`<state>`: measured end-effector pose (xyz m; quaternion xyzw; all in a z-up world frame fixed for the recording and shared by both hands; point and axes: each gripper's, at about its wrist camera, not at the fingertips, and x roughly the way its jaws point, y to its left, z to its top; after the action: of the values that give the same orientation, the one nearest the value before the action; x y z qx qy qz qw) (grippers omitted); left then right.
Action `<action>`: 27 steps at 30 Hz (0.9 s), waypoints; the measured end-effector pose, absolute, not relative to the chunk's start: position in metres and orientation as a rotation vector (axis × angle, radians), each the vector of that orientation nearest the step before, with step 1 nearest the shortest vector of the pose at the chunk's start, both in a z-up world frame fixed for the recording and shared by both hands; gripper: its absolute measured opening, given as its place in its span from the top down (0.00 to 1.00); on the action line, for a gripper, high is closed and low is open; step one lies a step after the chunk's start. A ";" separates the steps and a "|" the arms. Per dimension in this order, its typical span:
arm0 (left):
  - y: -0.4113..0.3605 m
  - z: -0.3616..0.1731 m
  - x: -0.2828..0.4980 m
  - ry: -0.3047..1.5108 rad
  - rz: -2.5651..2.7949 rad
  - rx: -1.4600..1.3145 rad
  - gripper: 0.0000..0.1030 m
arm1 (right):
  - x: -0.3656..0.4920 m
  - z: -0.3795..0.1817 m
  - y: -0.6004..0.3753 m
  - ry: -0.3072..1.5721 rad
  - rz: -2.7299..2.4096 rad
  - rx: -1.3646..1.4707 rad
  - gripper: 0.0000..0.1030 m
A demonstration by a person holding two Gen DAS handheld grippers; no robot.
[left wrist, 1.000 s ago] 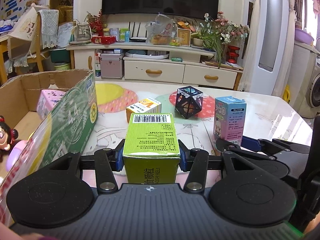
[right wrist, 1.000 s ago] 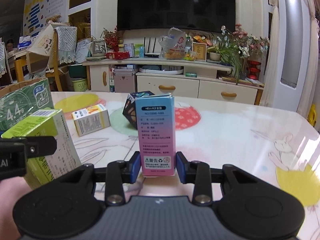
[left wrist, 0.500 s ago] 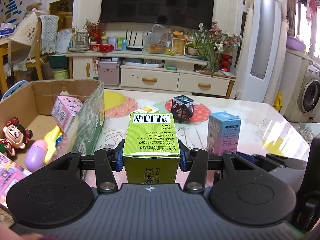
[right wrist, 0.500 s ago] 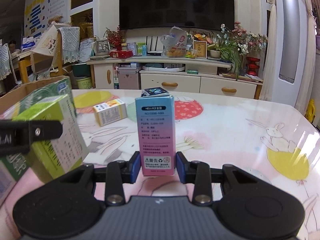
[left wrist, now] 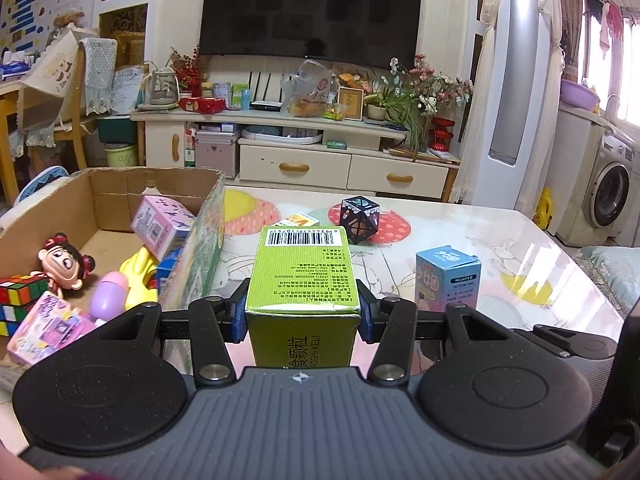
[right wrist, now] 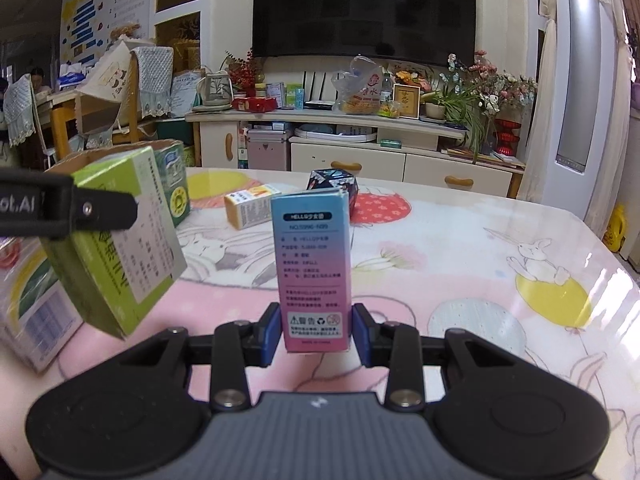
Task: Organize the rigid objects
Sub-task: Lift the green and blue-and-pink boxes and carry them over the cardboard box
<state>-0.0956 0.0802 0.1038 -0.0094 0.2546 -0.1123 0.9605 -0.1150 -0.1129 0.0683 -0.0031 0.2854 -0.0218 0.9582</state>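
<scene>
Meanwhile the left gripper clamped a green carton above the table, beside the open cardboard box of toys; the right gripper pinched a narrow blue-pink box, raised off the rabbit-print tablecloth.

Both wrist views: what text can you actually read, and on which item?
"KELI": green carton in left gripper.
"HELL", "NO.": blue-pink carton in right gripper.
"4.4": side of the cardboard box.
".AI": left gripper arm.
Barcode digits and fine print: too small.
</scene>
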 end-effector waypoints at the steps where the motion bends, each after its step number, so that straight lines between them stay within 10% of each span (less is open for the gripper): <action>1: 0.082 0.104 -0.098 0.514 -0.228 -0.019 0.41 | -0.119 0.069 -0.112 0.578 -0.044 -0.010 0.65; 27: 0.108 0.126 -0.123 0.446 -0.213 -0.042 0.41 | -0.150 0.089 -0.067 0.577 0.036 -0.061 0.65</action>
<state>-0.1235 0.1083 0.1259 -0.0209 0.2208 -0.1053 0.9694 -0.1502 -0.0673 0.0888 -0.0302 0.2843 0.0179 0.9581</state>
